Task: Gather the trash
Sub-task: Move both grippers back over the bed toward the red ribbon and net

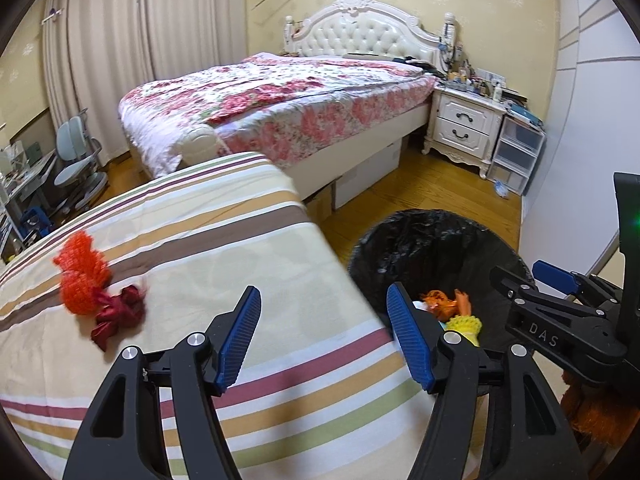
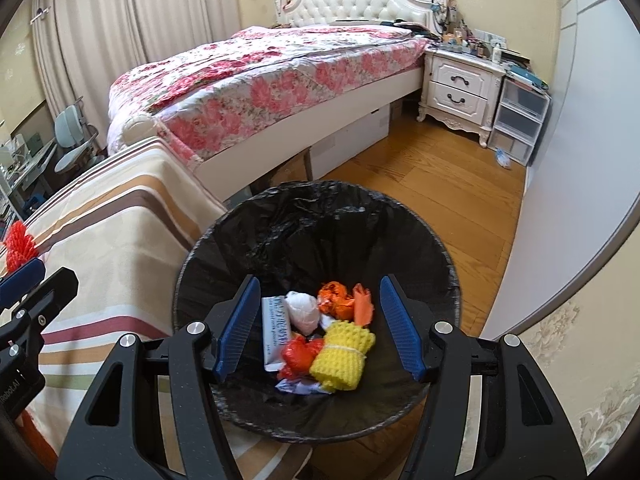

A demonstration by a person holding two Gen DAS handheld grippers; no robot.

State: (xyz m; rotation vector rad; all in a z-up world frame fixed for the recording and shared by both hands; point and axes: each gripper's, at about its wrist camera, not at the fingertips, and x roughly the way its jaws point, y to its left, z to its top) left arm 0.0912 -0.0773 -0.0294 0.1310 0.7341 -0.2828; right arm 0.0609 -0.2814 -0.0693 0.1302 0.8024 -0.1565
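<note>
A black-lined trash bin [image 2: 280, 216] stands on the wood floor beside a striped-cloth table [image 1: 192, 216]. Inside lie a yellow foam net [image 2: 344, 356], orange wrappers [image 2: 336, 300], a white wad [image 2: 302, 310], a red wrapper [image 2: 298, 354] and a white tube [image 2: 274, 328]. My right gripper [image 2: 320, 324] is open and empty directly above the bin. My left gripper [image 1: 324, 340] is open and empty over the table's right edge. On the table's left lie an orange foam net [image 1: 82, 276] and a dark red wrapper [image 1: 118, 314].
A bed with a floral quilt [image 1: 280, 100] stands behind, with a white nightstand [image 1: 464, 120] and plastic drawers [image 1: 516, 148] to its right. A small piece of litter [image 2: 502, 158] lies on the floor by the drawers. A wall runs along the right.
</note>
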